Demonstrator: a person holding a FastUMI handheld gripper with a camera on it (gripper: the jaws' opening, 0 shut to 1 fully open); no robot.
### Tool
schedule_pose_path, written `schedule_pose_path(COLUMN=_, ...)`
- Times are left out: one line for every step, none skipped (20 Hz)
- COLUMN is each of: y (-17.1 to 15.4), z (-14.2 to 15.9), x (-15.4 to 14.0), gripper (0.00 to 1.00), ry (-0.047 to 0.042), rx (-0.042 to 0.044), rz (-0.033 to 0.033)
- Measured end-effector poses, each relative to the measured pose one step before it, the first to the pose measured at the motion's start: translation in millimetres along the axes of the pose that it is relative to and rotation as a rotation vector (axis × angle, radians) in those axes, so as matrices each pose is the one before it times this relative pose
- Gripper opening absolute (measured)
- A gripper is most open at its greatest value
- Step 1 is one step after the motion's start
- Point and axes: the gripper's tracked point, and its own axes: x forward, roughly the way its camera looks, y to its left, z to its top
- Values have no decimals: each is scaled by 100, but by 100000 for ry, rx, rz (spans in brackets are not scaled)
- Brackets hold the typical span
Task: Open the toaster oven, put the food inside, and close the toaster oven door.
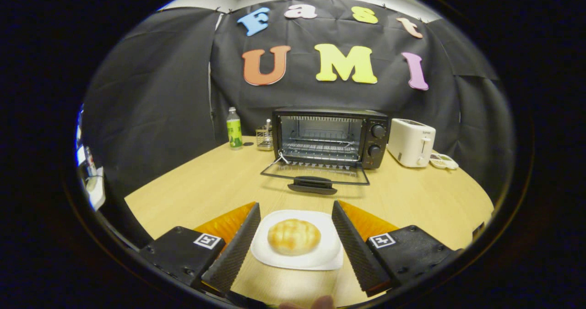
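A black toaster oven (pixel 330 137) stands at the back of the wooden table (pixel 210 185). Its glass door (pixel 316 177) is folded down flat toward me, and the wire rack inside is bare. A golden bun (pixel 293 236) lies on a white square plate (pixel 320 258) between my fingers. My gripper (pixel 296 206) is open, one finger on each side of the plate, and neither finger touches the bun. The oven door's handle sits just beyond the fingertips.
A white pop-up toaster (pixel 411 142) stands right of the oven, with a small dish (pixel 443 161) beside it. Left of the oven are a green-labelled bottle (pixel 234 128) and a small wire holder (pixel 264 137). The table's curved edge runs left and right.
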Motion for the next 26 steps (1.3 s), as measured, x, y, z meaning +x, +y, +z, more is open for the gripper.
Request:
schedule_pose_path(y=137, z=-700, x=-83, gripper=100, ry=484, rx=-1978, rz=-640)
schedule_pose_path(y=-53, z=-827, x=-21, gripper=100, ry=782, rx=-1862, rz=-776)
schedule_pose_path(y=-33, z=-625, x=112, gripper=100, ry=869, rx=-893, rz=-505)
schedule_pose_path(y=-24, z=-509, x=81, gripper=100, ry=866, rx=-27, rz=-416)
schedule_pose_path(y=-56, z=-408, x=152, gripper=100, ry=882, rx=563, rz=-132)
schedule_pose_path(y=47, z=-381, x=168, gripper=100, ry=1209, rx=815, rz=-33)
schedule_pose_path(y=-9, z=-375, x=238, gripper=100, ry=1243, rx=723, rz=-155)
schedule_pose_path(y=-19, z=-361, x=92, gripper=100, ry=1036, rx=516, rz=-204)
schedule_pose_path(y=-2, z=-243, x=149, gripper=100, ry=918, rx=224, rz=-324)
schedule_pose_path(y=83, z=-325, x=188, gripper=100, ry=1119, rx=619, rz=159)
schedule_pose_path(y=72, z=-318, x=249, gripper=100, ry=1212, rx=1018, rz=331)
schedule_pose_path(y=51, z=-355, x=215, gripper=100, ry=1345, rx=1093, rz=110)
schedule_pose_path(y=-68, z=-248, x=135, gripper=100, ry=1119, rx=777, rz=-392)
schedule_pose_path(y=-85, z=-231, x=24, gripper=100, ry=860, rx=439, rz=-365)
schedule_pose_path(y=-51, z=-201, x=166, gripper=100, ry=1083, rx=257, rz=-325)
schedule_pose_path(y=84, z=-168, x=109, gripper=100, ry=812, rx=275, rz=-92)
schedule_pose_path(y=12, z=6, x=140, gripper=100, ry=466, rx=255, rz=-495)
schedule_pose_path(y=-21, z=-96, x=251, gripper=99, ry=558, rx=-158, rz=-496)
schedule_pose_path(y=-79, z=-104, x=216, gripper=94, ry=987, rx=74, rz=-712)
schedule_pose_path(y=58, z=-85, x=76, gripper=90, ry=415, rx=256, rz=-163)
schedule_pose_path(y=-7, z=143, x=92, gripper=89, ry=-106, rx=323, rz=-169)
schedule_pose_path(y=-27, z=-28, x=96, gripper=85, ry=334, rx=592, rz=173)
schedule_pose_path(y=-42, z=-12, x=-107, gripper=80, ry=127, rx=1468, rz=288)
schedule_pose_path(y=41, z=34, x=120, gripper=76, ry=150, rx=1394, rz=521)
schedule_pose_path(y=19, z=201, x=-76, gripper=72, ry=-476, rx=1411, rz=422)
schedule_pose_path(y=-41, z=46, x=-89, gripper=67, ry=-403, rx=1476, rz=543)
